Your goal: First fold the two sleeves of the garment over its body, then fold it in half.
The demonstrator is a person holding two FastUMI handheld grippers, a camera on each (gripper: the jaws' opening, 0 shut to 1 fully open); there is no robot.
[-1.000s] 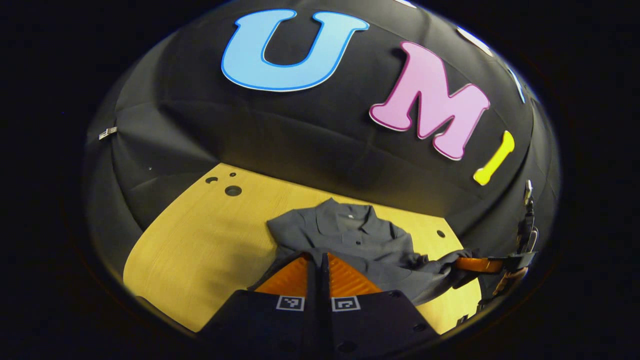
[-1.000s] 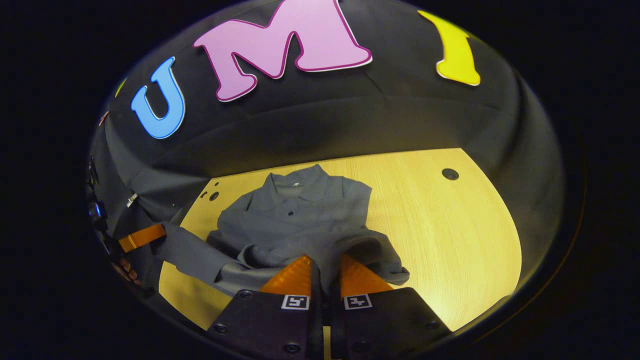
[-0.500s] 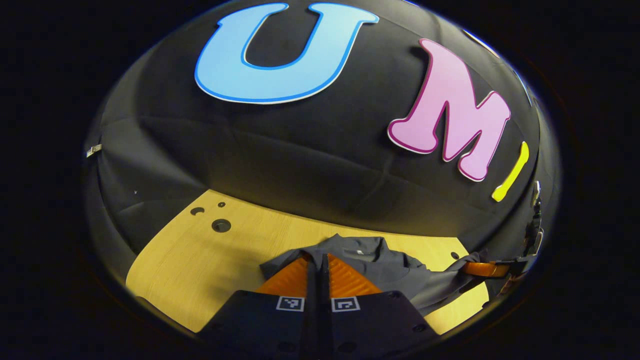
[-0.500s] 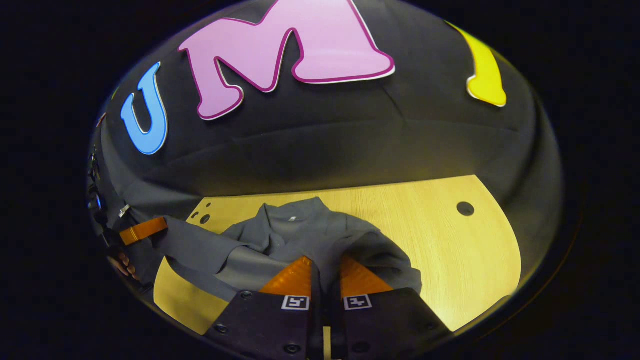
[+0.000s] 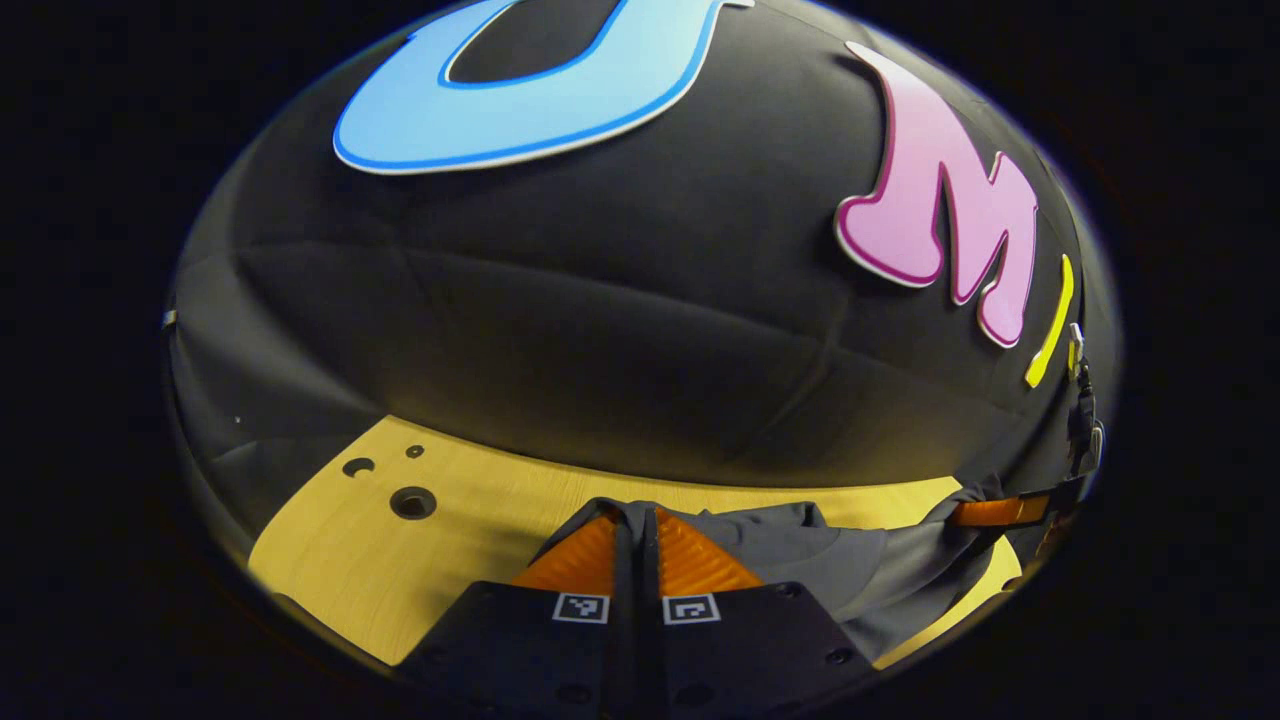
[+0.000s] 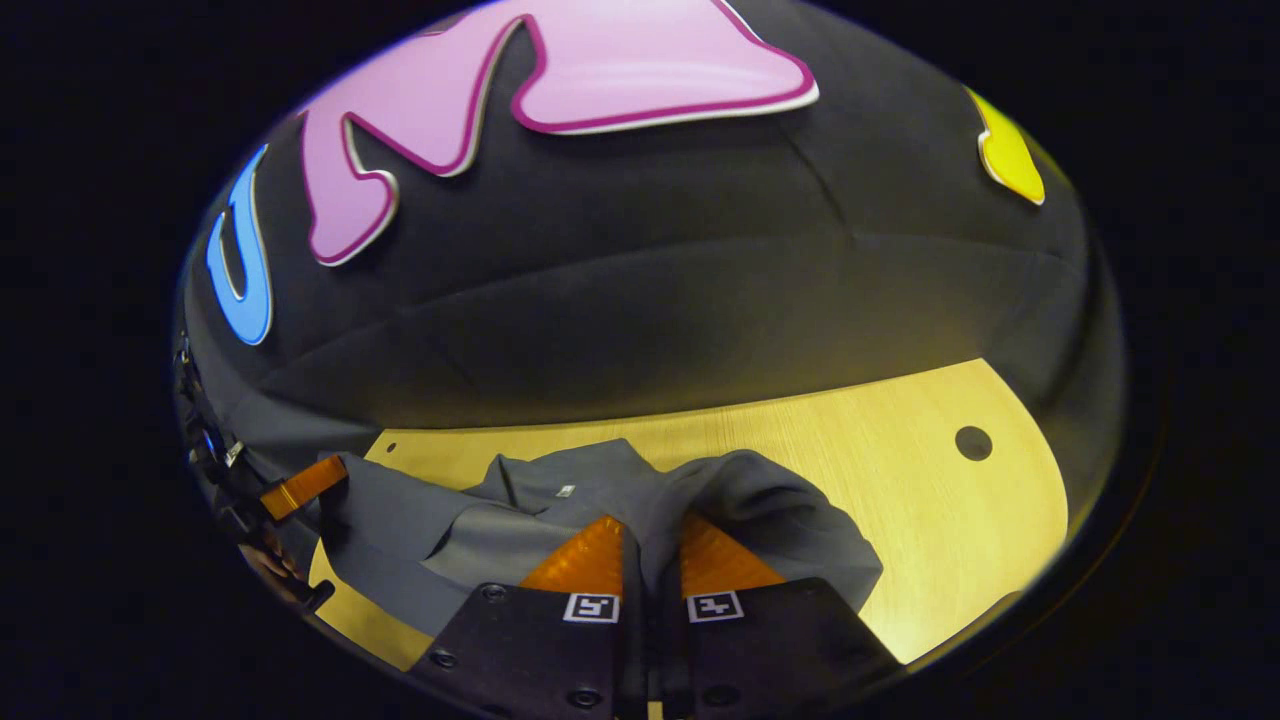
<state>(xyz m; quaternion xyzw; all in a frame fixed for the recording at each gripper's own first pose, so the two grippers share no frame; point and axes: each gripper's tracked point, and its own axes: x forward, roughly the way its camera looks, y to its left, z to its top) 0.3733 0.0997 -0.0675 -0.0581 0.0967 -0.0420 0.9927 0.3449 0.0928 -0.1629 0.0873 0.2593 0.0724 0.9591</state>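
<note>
Your left gripper [image 5: 636,520] and right gripper [image 6: 650,530] each clamp the crumpled grey collared shirt [image 6: 560,500] above the pale wooden counter [image 6: 900,500], black booth cloth [image 6: 650,300] behind.

Both views low over table [image 5: 330,540], facing booth wall, sharing garment [image 6: 540,500]

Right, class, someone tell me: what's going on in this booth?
A person is folding a grey shirt on a wooden table with two handheld grippers. The left gripper and the right gripper each pinch the fabric, lifted near the collar end. The final fold in half looks under way.
</note>
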